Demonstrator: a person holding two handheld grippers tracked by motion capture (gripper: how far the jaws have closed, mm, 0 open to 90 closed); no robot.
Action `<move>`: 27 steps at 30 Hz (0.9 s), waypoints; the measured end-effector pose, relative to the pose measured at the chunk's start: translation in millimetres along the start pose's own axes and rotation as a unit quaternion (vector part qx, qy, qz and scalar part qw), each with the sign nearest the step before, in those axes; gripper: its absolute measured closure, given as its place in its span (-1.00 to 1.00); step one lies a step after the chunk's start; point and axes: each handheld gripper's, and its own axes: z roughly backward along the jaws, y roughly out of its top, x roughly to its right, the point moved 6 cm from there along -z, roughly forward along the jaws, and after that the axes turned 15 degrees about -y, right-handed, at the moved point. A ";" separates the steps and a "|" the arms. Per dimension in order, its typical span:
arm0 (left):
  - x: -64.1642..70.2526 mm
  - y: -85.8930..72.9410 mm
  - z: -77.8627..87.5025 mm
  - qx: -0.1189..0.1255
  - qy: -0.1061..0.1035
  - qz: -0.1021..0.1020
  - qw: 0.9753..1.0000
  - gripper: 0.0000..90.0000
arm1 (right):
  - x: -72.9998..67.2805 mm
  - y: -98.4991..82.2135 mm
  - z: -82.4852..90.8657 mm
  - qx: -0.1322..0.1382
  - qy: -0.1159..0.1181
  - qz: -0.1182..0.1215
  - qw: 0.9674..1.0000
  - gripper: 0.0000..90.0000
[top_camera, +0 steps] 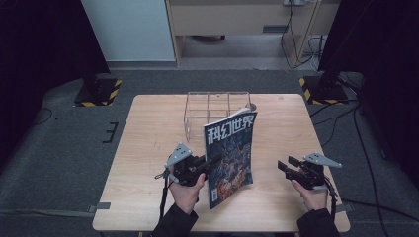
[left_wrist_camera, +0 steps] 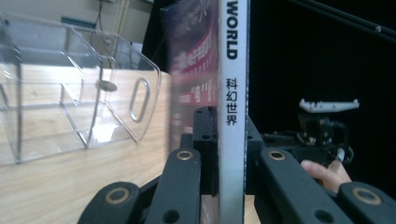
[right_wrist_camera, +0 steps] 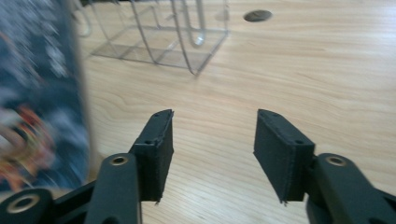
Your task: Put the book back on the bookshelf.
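One magazine [top_camera: 230, 153] stands upright above the worktop [top_camera: 148, 148], pinched at its spine by the left claw [top_camera: 206, 165], while the right claw [top_camera: 285, 165] waits released beside it, so lift it gently toward the clear rack [top_camera: 210, 111] without tilting

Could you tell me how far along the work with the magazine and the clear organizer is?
Done: the glossy science-fiction magazine is off the wooden table, upright, gripped at its spine by the left gripper. In hand: the left holds it alone; the right gripper stands open and empty beside it. Left: the clear acrylic divided organizer behind holds nothing; the magazine probably goes there.
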 end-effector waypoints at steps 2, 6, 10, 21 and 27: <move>-2.5 6.0 3.5 0.000 0.010 -0.004 1.000 0.83 | 3.0 -2.7 -2.0 -0.006 -0.010 0.002 1.000 -0.10; -8.4 17.3 10.0 -0.003 0.024 -0.001 1.000 0.83 | 6.5 -10.0 -7.4 -0.026 -0.030 0.012 0.999 -0.17; -12.3 28.2 15.7 -0.009 0.035 -0.006 0.999 0.83 | 8.1 -16.9 -12.9 -0.042 -0.044 0.028 0.998 -0.24; -10.1 68.4 25.8 0.009 0.069 -0.049 0.996 0.83 | 13.1 -30.4 -24.9 -0.061 -0.082 0.063 0.993 -0.57; -18.2 81.6 33.3 0.020 0.084 -0.048 0.995 0.83 | 12.3 -39.5 -31.4 -0.085 -0.099 0.092 0.987 -0.67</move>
